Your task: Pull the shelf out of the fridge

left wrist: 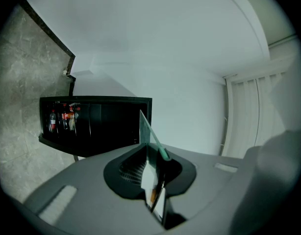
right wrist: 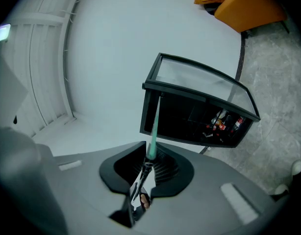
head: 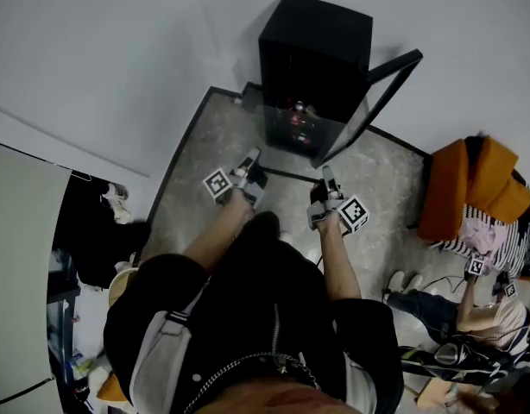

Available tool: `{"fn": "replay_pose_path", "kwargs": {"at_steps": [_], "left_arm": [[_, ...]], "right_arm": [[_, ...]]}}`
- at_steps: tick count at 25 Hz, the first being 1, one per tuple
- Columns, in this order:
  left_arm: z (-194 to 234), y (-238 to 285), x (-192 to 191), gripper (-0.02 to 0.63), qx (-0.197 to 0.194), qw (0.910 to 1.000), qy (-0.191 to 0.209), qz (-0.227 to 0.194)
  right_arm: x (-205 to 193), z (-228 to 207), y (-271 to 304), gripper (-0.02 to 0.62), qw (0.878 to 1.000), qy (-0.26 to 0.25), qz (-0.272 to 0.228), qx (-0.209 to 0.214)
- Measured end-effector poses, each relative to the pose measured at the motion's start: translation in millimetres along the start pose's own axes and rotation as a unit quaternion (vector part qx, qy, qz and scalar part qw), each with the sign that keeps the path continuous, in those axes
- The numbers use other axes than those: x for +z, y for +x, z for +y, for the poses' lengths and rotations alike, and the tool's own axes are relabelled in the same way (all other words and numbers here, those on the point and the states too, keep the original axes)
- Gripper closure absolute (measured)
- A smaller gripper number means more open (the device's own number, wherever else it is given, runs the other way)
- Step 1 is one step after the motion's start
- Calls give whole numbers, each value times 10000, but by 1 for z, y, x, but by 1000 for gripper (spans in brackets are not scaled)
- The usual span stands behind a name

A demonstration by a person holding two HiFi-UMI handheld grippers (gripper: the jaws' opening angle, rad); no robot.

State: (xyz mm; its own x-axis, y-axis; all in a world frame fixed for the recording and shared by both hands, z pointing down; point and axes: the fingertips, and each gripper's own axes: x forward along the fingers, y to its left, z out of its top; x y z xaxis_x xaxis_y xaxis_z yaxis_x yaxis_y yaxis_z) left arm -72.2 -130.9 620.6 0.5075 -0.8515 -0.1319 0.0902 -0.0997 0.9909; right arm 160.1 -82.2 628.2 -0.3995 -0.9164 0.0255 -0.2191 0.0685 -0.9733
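Note:
The black mini fridge [head: 317,54] stands on the stone floor against the white wall, its door [head: 373,102] swung open to the right. A clear glass shelf [head: 289,174] hangs level in front of it, outside the fridge. My left gripper [head: 250,162] is shut on its left edge and my right gripper [head: 327,179] on its right edge. In the left gripper view the pane [left wrist: 149,136] stands edge-on between the jaws of that gripper [left wrist: 153,166], with the fridge [left wrist: 101,126] beyond. In the right gripper view its greenish edge [right wrist: 154,126] is clamped in the gripper [right wrist: 147,164].
Bottles [right wrist: 224,124] stand inside the fridge. Orange cushions [head: 468,188] lie at the right, and another person [head: 472,313] sits on the floor at the lower right. Dark clutter [head: 101,231] sits at the left by a pale panel.

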Motion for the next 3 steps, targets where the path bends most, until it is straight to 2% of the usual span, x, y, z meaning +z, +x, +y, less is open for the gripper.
{"fn": "replay_pose_path", "kwargs": {"at_steps": [3], "left_arm": [[-4,14,8,577,10,10000,-31,-15]], "right_arm": [[7,3,13,558,10000,19,13,-61]]}}
